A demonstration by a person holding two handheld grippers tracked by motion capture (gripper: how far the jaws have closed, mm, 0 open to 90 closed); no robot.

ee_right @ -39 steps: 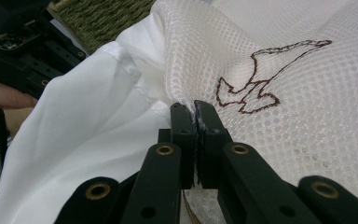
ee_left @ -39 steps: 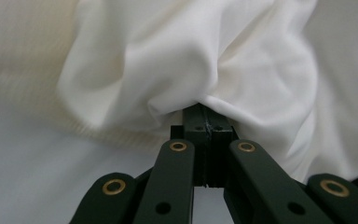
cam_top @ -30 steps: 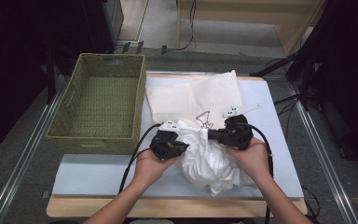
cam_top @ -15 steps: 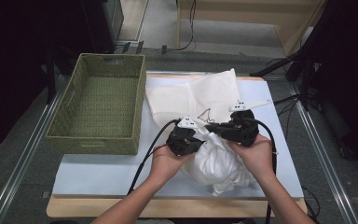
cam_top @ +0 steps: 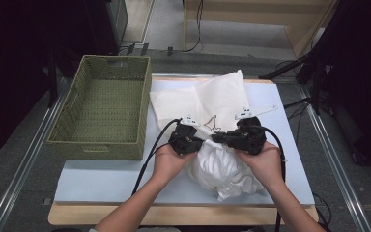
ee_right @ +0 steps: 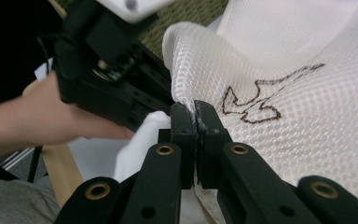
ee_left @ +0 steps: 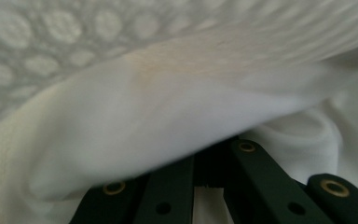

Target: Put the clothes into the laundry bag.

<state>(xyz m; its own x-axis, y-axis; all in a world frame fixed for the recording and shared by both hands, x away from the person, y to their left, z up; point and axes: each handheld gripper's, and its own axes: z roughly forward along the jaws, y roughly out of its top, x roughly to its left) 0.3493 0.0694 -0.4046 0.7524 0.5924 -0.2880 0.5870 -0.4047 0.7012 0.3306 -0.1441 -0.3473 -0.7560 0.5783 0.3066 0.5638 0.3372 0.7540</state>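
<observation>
— What is each hand-held gripper doing on the counter?

— The right hand-held gripper (ee_right: 196, 112) has its jaws pressed together on the edge of a white mesh bag (ee_right: 307, 107), pinching the fabric just beside a brown outline mark (ee_right: 256, 100) printed on it. In the high view the right hand-held gripper (cam_top: 222, 137) points left, toward the other hand.

— And the left one?

— The left hand-held gripper (cam_top: 196, 137) faces it, the two nearly tip to tip. Its own view has the jaws drawn close together with a strip of white cloth (ee_left: 168, 121) between them, more cloth draped over their tips and mesh above.

— Where does the cloth lie?

— The white cloth (cam_top: 227, 169) sits bunched in a mound on the counter (cam_top: 101, 181), between the two hands and just below the grippers. The mesh bag (cam_top: 207, 99) spreads flat behind it, toward the far edge.

— Anything else on the counter?

— A green woven basket (cam_top: 101, 108) stands at the left, beside the bag and apart from both hands. Black cables trail from the grippers back along the person's forearms.
</observation>
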